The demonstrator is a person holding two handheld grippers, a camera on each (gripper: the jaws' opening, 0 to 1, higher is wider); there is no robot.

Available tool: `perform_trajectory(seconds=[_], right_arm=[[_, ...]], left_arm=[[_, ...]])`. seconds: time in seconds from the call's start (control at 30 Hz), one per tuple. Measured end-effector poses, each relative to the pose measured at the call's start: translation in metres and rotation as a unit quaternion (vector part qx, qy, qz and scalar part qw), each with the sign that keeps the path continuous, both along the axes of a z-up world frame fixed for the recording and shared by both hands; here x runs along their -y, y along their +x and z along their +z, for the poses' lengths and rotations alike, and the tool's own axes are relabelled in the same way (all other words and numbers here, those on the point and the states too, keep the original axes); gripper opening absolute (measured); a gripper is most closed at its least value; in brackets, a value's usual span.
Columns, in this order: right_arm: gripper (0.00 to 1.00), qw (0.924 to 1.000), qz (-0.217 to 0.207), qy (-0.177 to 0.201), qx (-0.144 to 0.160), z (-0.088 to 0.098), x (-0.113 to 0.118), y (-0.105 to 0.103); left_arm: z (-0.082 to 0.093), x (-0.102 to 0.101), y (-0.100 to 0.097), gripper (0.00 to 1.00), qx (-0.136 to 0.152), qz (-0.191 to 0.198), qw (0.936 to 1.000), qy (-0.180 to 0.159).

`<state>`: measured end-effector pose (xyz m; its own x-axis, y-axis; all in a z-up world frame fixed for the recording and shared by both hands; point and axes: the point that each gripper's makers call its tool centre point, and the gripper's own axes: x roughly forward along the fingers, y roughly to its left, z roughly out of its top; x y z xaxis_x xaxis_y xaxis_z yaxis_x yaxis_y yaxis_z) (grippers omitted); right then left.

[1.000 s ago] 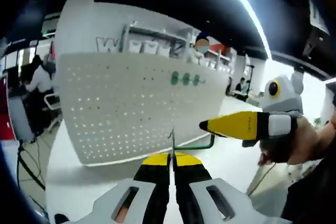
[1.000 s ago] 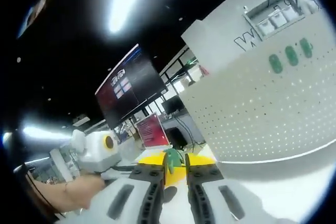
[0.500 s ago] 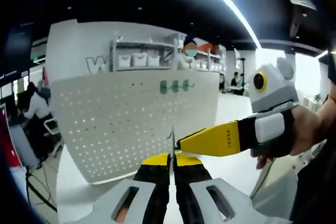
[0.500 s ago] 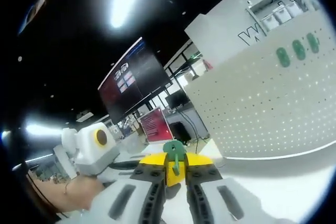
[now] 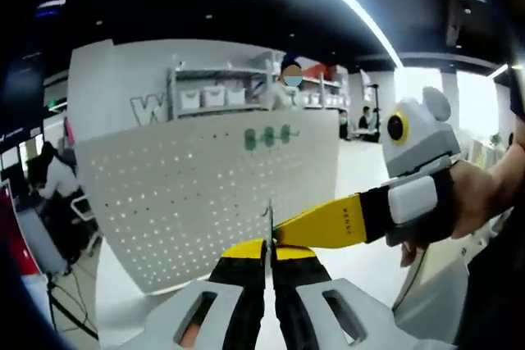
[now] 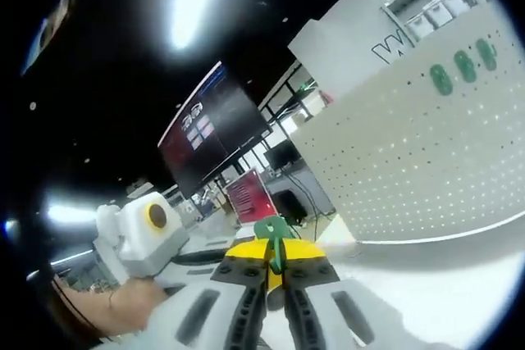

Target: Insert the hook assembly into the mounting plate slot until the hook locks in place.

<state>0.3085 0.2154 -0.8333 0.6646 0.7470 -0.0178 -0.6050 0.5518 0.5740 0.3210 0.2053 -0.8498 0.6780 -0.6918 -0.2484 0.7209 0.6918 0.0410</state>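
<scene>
Green hook (image 6: 273,239) stands upright in right tongs (image 6: 275,272)

glaring ceiling light strip (image 5: 361,14), dim surroundings, fisheye-warped edges

a white table (image 5: 369,264) carries the things. on it stands a white pegboard (image 5: 205,190), upright, its lower edge touching the table top. the table (image 6: 443,284) is bare beside the pegboard (image 6: 418,153).
</scene>
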Motion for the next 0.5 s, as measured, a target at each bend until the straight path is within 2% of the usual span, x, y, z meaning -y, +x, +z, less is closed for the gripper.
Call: perform_trajectory(seconds=[0.1,0.17,0.2,0.23,0.3,0.5], right_arm=[[0.01,0.9996,-0.015,-0.019,0.014,-0.001,0.001,0.0],[0.01,0.9989,-0.031,-0.027,0.022,-0.001,0.003,0.0],[0.0,0.999,-0.031,-0.028,0.017,-0.002,0.003,-0.001],[0.0,0.9991,-0.031,-0.026,0.013,-0.003,0.004,0.0],[0.0,0.9993,-0.031,-0.02,0.001,-0.007,0.005,0.001],[0.0,0.9987,-0.032,-0.04,0.007,-0.009,0.005,0.001]], left_arm=[[-0.003,0.001,0.001,0.01,-0.016,0.004,0.9998,-0.008],[-0.005,0.003,-0.001,0.01,-0.047,0.01,0.9982,-0.034],[-0.007,0.003,0.0,0.01,-0.054,0.009,0.9979,-0.035],[-0.007,0.003,0.0,0.02,-0.051,0.008,0.9981,-0.033],[-0.011,0.004,-0.001,0.02,-0.066,0.01,0.997,-0.038],[-0.016,0.003,-0.002,0.02,-0.082,0.015,0.9952,-0.051]])
